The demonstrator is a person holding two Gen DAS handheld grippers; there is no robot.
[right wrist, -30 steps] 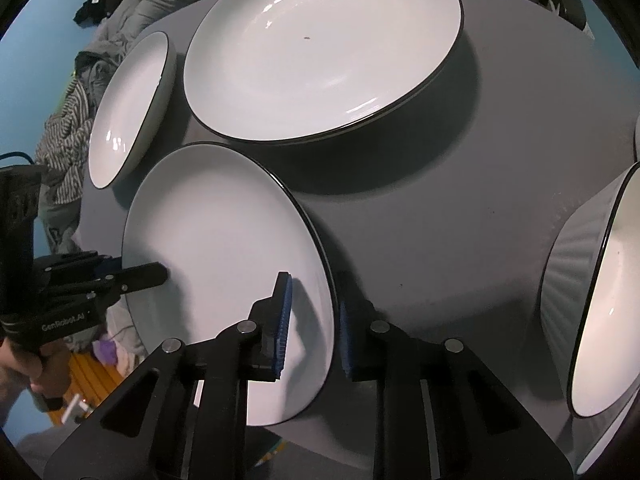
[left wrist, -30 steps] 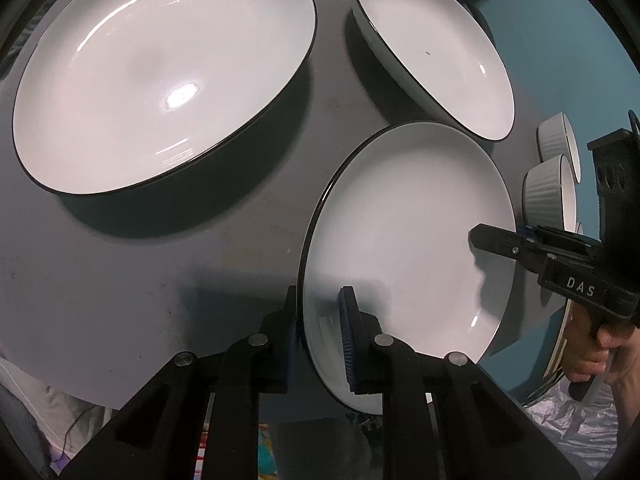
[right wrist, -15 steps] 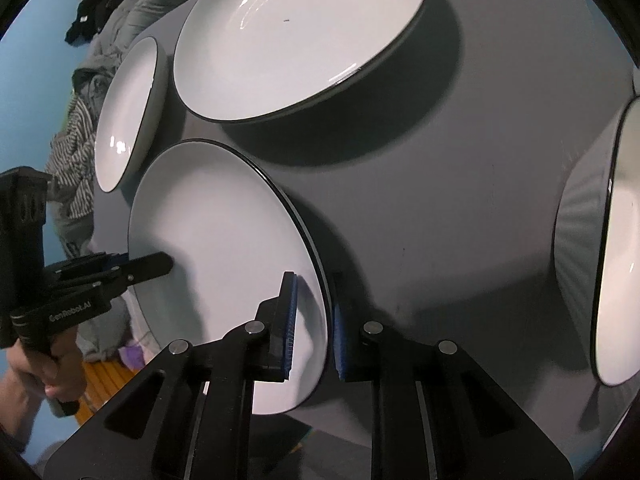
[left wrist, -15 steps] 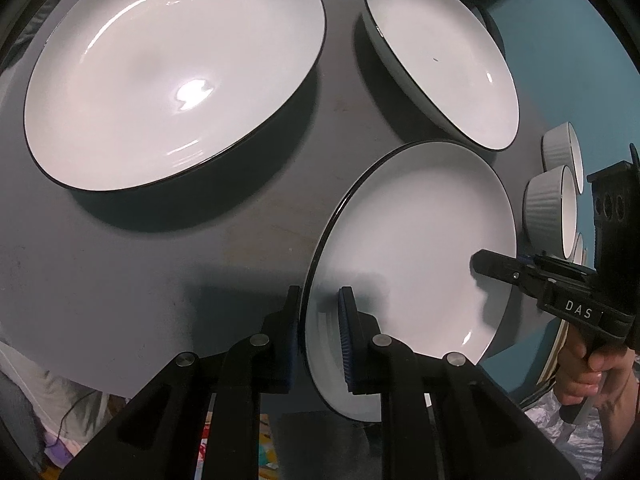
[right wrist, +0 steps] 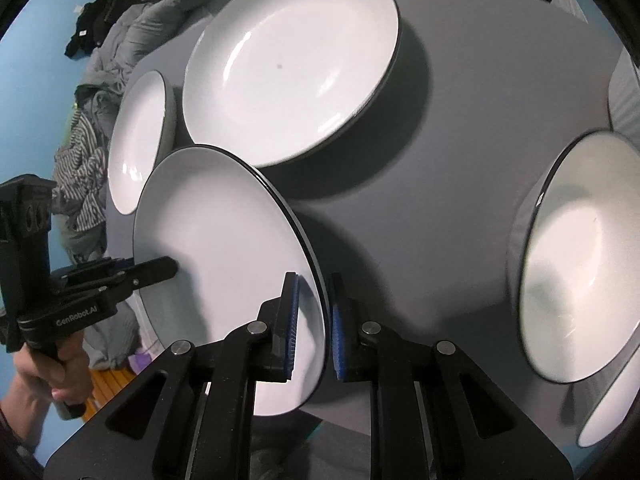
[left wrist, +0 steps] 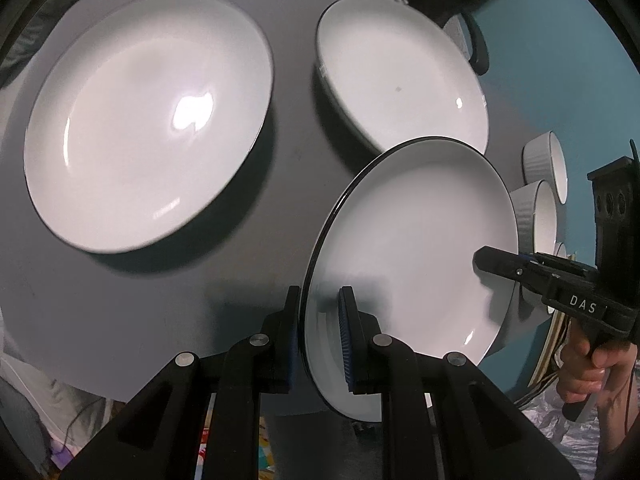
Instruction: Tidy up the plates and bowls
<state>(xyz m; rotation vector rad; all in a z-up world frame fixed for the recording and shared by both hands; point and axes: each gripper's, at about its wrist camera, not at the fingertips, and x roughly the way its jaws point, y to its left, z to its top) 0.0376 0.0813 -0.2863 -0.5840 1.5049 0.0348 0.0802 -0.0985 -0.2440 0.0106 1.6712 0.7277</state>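
A white plate with a black rim [left wrist: 416, 248] is held tilted above the grey table [left wrist: 140, 300] by both grippers. My left gripper [left wrist: 320, 332] is shut on its near rim. My right gripper [right wrist: 314, 320] is shut on the opposite rim; the plate also shows in the right wrist view [right wrist: 224, 248]. Each gripper appears in the other's view, the right one [left wrist: 486, 258] and the left one [right wrist: 170, 270]. Two more white plates lie on the table, a large one [left wrist: 148, 120] at left and another [left wrist: 400, 76] behind the held plate.
Ribbed white bowls [left wrist: 546, 168] stand at the table's right side. A larger bowl [right wrist: 580, 256] sits close on the right in the right wrist view. Clothes [right wrist: 92, 136] are piled beyond the table's far left edge.
The held plate has risen off the table and tilted more, with both grippers still on its rims. The other plates stay put.
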